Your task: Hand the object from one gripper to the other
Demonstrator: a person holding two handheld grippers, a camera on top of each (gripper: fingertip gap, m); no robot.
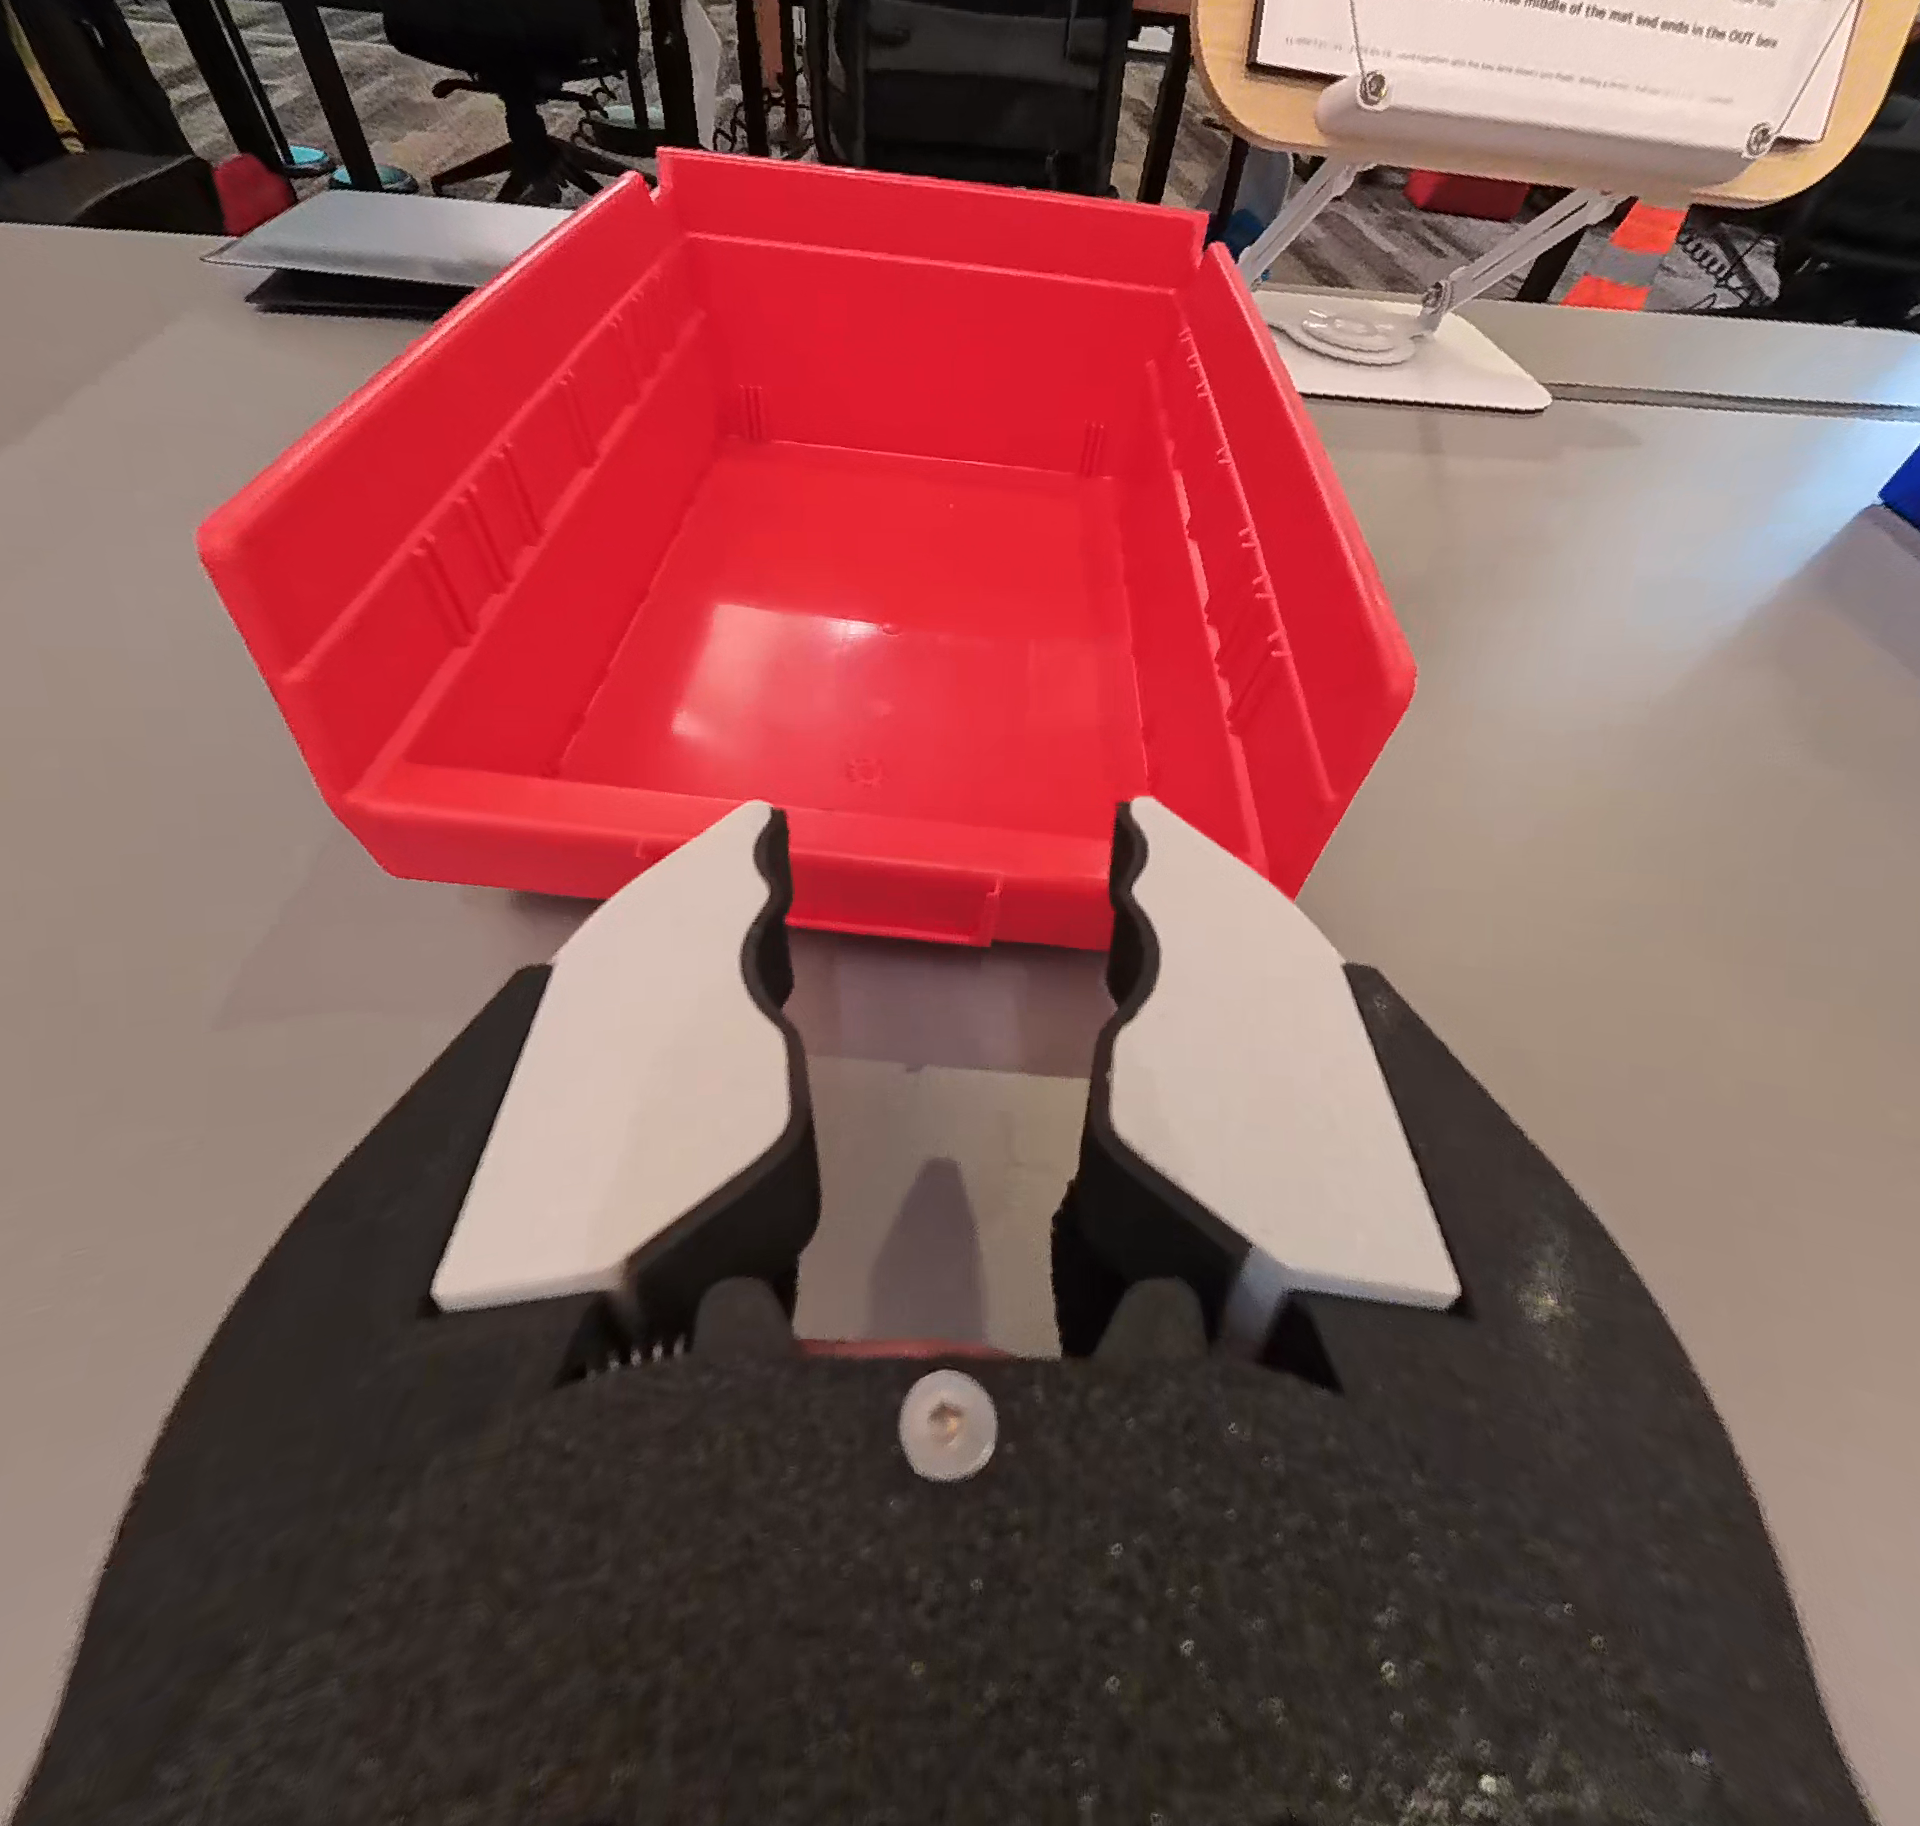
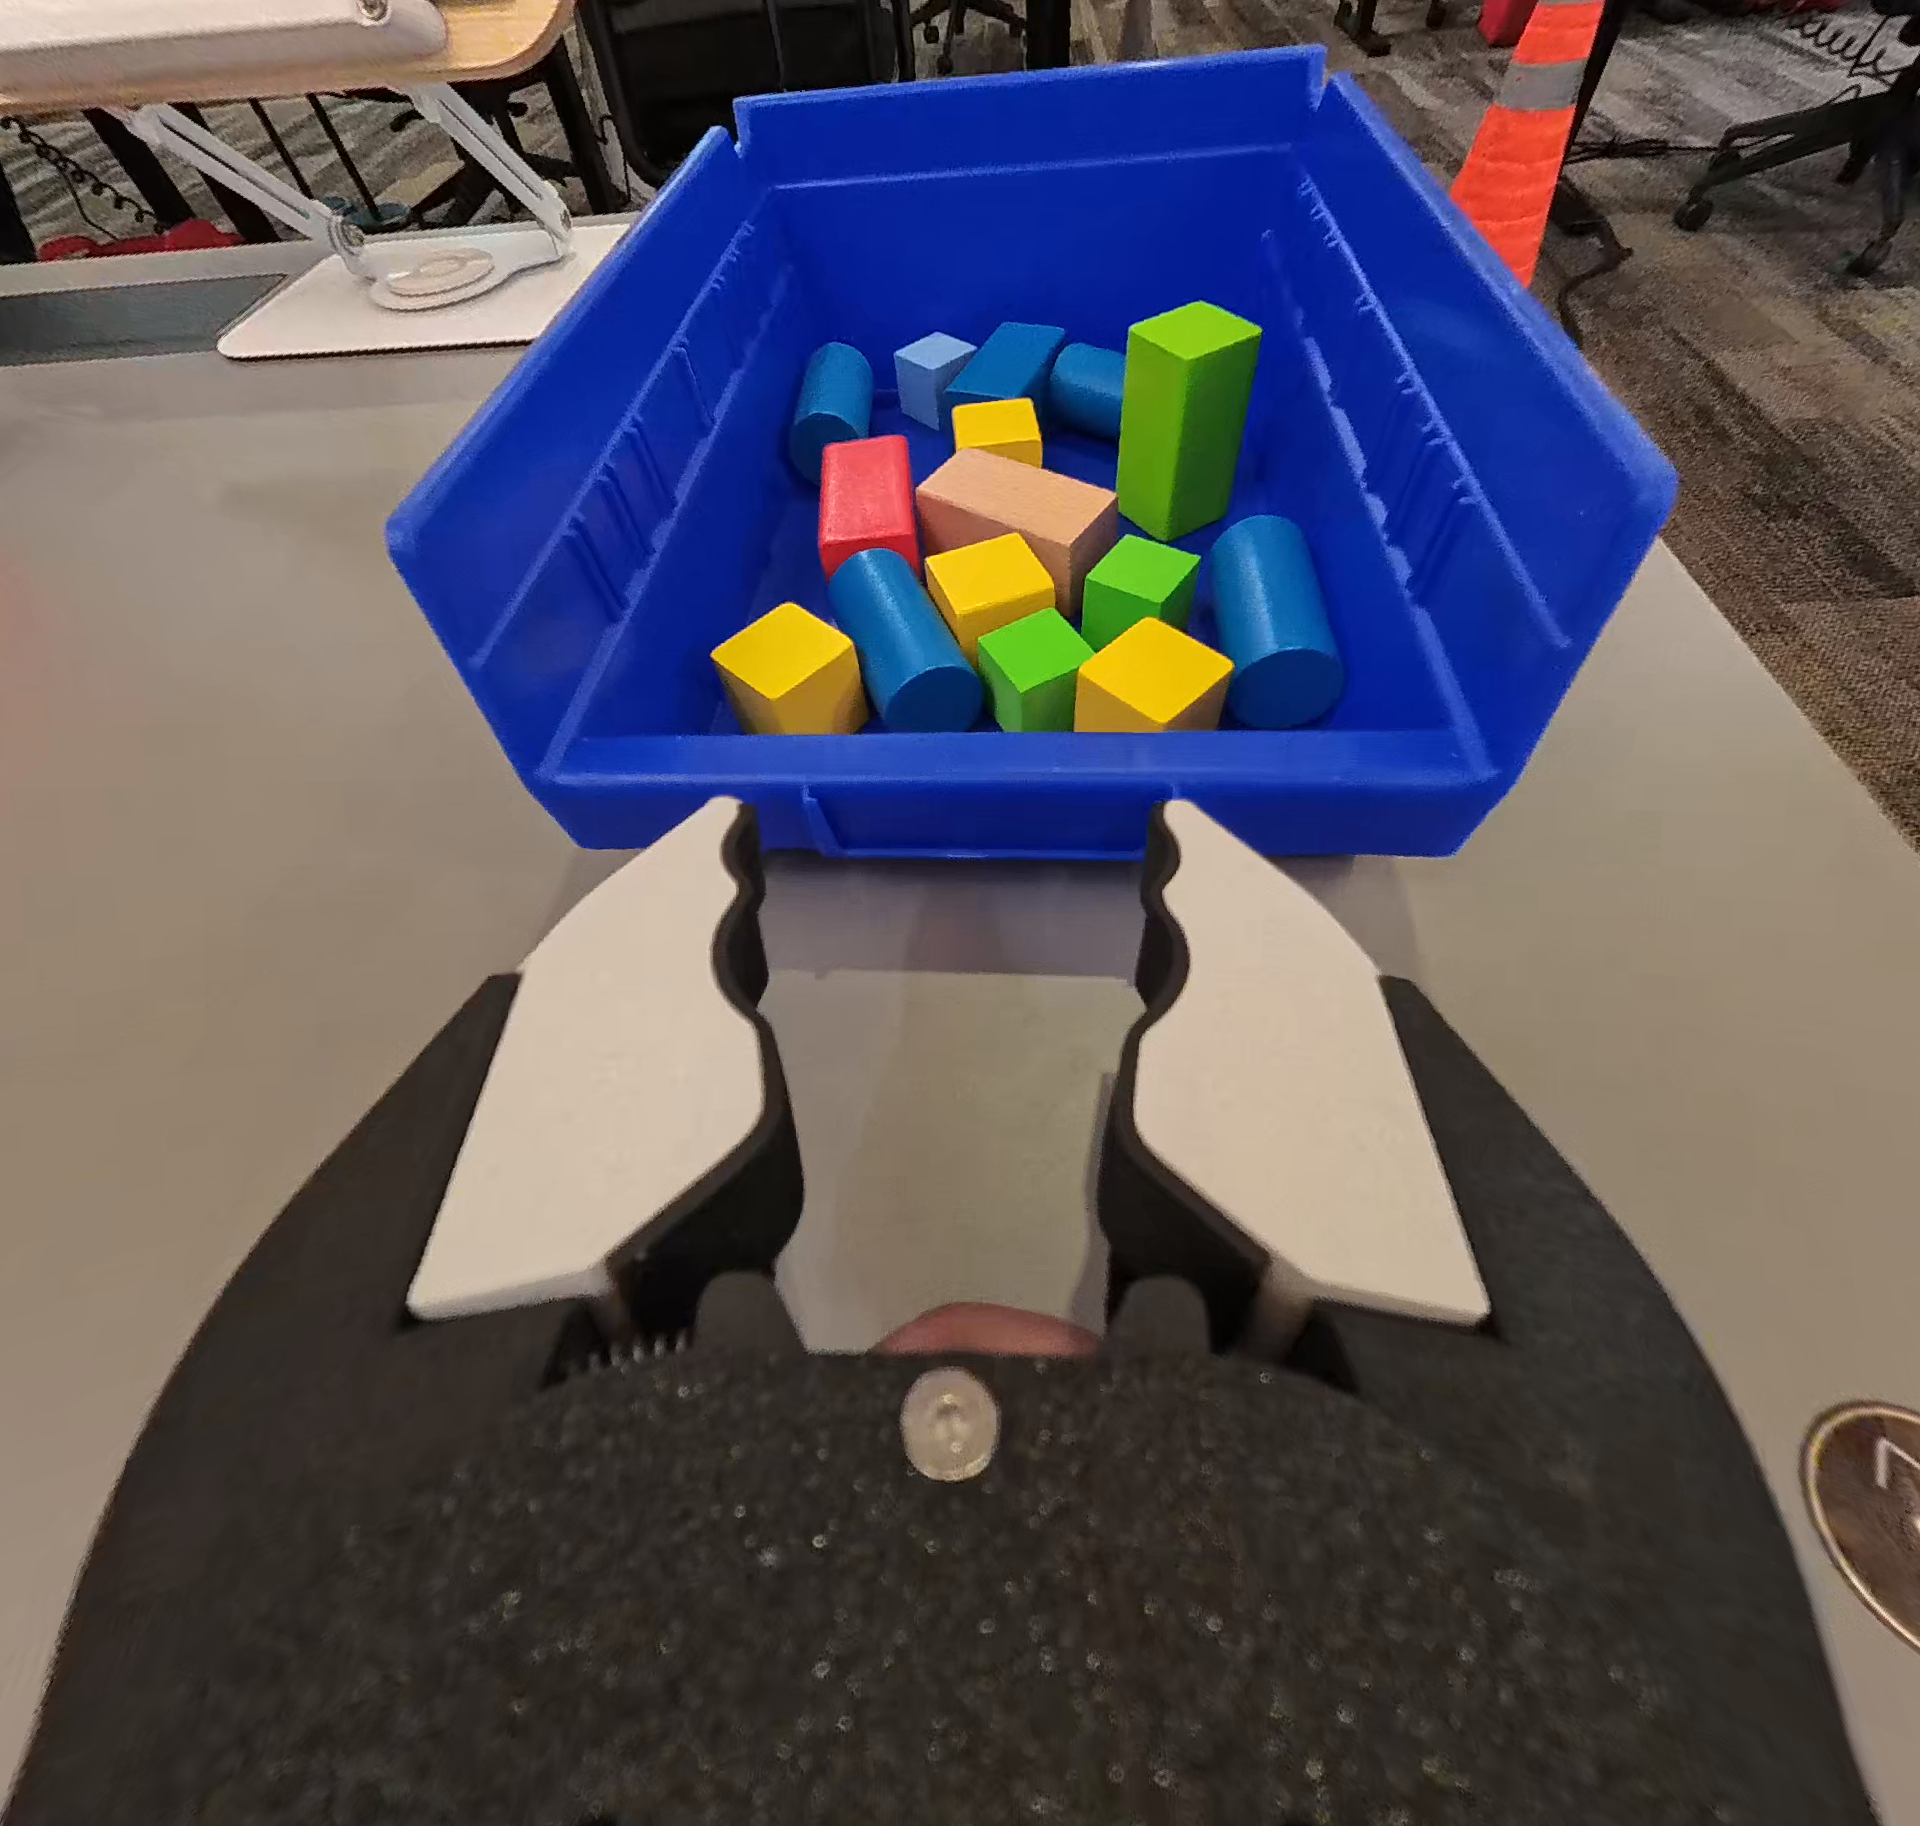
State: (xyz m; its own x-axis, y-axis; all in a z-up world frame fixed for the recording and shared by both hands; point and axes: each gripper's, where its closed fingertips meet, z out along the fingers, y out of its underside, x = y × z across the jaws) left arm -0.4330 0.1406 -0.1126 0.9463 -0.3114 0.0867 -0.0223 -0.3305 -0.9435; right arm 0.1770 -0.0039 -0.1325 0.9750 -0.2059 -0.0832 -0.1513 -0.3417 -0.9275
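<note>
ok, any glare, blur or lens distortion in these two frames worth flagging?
Left wrist view: a white glare patch on the floor of the red bin, fisheye bending the table edge, the black mount at the bottom soft. Right wrist view: even light, blocks in the blue bin sharp, bin walls splayed by the lens, a soft shadow under its front.

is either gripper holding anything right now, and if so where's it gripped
Nothing is held. The left gripper is open before the red bin; the right gripper is open before the blue bin of blocks.
</note>
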